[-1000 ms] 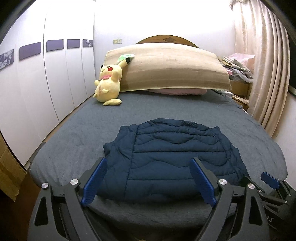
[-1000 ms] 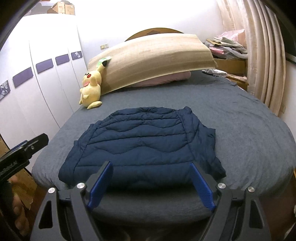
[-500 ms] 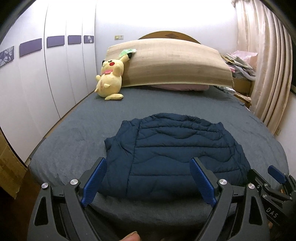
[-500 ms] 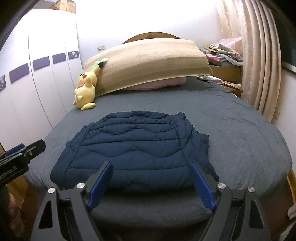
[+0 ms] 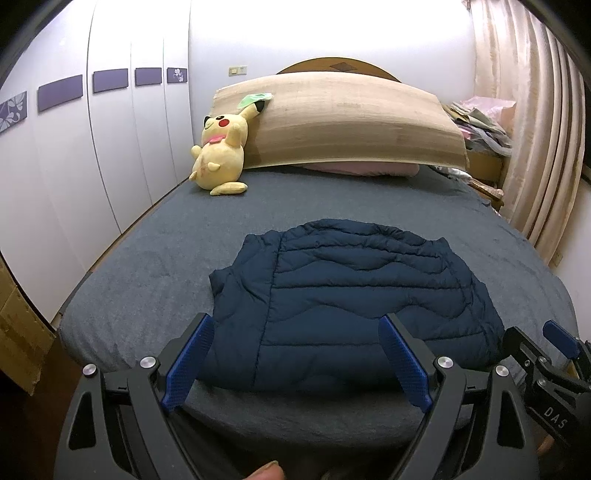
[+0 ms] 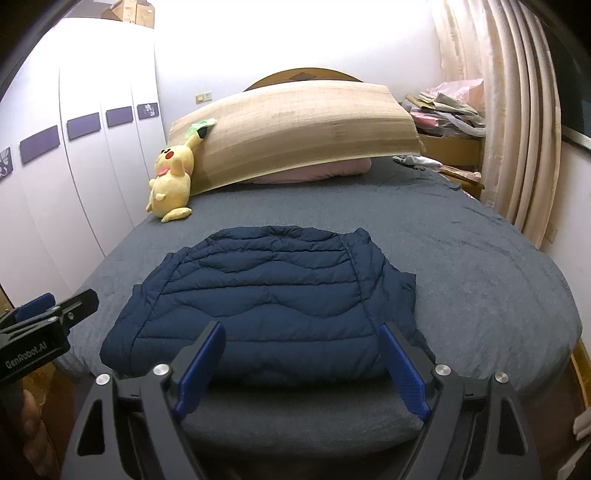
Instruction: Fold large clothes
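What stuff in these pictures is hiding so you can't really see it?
- Pink pillow: left wrist view, mostly covered by the tan mat leaning over it.
- Blue jacket: right wrist view, sleeves and front folded out of sight underneath.
- Pile by the curtain: right wrist view, too jumbled and small to name.
- Right gripper: left wrist view, cut off by the picture's edge.
- Boxes on the wardrobe: right wrist view, cut off at the top.

The jacket (image 5: 351,306) lies flat on the bed (image 5: 147,280), near its foot edge. Behind it, at the head of the bed, a plush toy (image 5: 221,155) sits to the left, leaning against a long mat (image 5: 351,122) that rests over a pillow (image 5: 362,169). A wardrobe (image 5: 92,155) stands along the bed's left side; curtains (image 5: 535,129) hang on the right, with a clothes pile (image 5: 480,122) beside them.
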Tool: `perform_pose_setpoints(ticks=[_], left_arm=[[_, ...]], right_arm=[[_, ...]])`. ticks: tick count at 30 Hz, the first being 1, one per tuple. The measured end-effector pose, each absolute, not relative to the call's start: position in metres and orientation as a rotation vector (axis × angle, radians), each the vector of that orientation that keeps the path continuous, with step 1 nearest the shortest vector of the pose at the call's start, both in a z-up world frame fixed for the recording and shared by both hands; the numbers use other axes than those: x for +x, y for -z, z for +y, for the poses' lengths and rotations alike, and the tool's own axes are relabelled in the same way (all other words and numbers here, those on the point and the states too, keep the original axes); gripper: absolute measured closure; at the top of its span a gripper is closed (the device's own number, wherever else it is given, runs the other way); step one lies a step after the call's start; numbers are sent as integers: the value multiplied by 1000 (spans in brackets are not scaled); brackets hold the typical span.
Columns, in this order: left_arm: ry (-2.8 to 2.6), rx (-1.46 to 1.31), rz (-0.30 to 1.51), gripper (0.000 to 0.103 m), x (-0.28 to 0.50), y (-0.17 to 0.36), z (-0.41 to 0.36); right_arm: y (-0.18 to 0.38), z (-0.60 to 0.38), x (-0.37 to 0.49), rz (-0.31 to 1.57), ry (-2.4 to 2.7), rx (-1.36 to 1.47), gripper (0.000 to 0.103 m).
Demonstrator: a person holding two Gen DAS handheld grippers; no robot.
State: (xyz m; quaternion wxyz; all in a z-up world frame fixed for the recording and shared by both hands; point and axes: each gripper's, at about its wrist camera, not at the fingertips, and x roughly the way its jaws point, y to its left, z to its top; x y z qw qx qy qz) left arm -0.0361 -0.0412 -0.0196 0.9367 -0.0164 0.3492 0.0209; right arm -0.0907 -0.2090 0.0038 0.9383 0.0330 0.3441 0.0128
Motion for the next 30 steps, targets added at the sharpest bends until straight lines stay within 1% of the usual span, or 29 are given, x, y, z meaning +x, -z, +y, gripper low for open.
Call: perform_pose_setpoints(ticks=[30], left_arm=[[-50,-19,701,12,-38,18,-41]], right_arm=[[-5,-208,-91,704,-31,58,16]])
